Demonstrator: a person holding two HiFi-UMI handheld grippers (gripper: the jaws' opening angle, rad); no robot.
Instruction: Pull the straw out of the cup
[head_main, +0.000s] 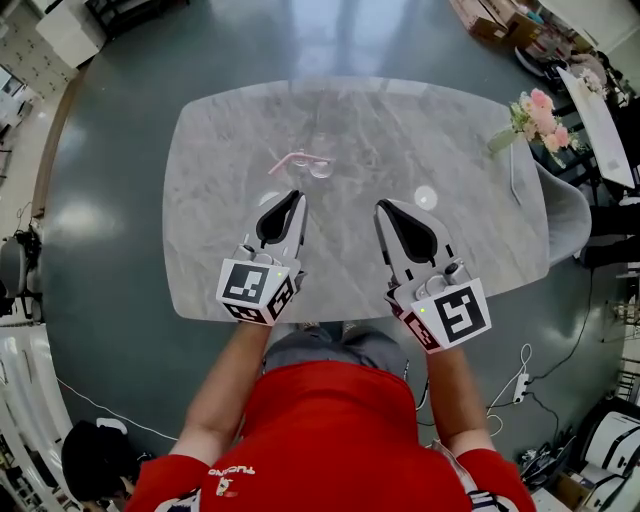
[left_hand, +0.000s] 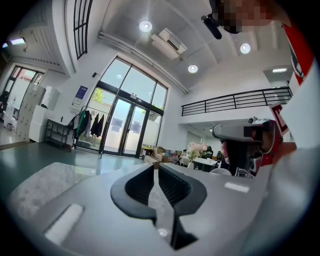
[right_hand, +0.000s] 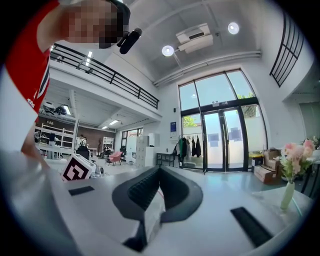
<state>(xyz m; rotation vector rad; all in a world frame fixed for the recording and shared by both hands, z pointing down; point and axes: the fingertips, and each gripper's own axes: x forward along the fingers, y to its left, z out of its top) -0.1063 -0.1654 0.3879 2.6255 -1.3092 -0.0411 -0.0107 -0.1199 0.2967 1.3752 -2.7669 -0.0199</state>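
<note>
In the head view, a thin pink bendy straw (head_main: 293, 160) and a clear glass cup (head_main: 321, 167) sit at the far side of the grey marble tabletop (head_main: 215, 250). One end of the straw is at the cup and the rest pokes out to the left, but it is too small to tell if that end is inside the cup. The left gripper (head_main: 297, 197) and the right gripper (head_main: 381, 208) hang over the near half of the tabletop, close to the cup but not touching it. The fingers (head_main: 272, 222) of both are pressed together and hold nothing, so the reach looks not yet done. If they go forward shut like this, they could bump the cup and knock it over. A small round clear thing (head_main: 425, 197) lies just ahead of the right gripper and could get pushed along too. In the left gripper view, the fingers meet at the tips with nothing between them. Neither the cup nor the straw shows, so aiming from here would be a guess, and a thin straw could slip out of a poor pinch. In the right gripper view, the fingers are closed and empty as well, and the cup is not seen. If no gripper steadies the cup, a pull on the straw could drag or tip the cup with it.
</note>
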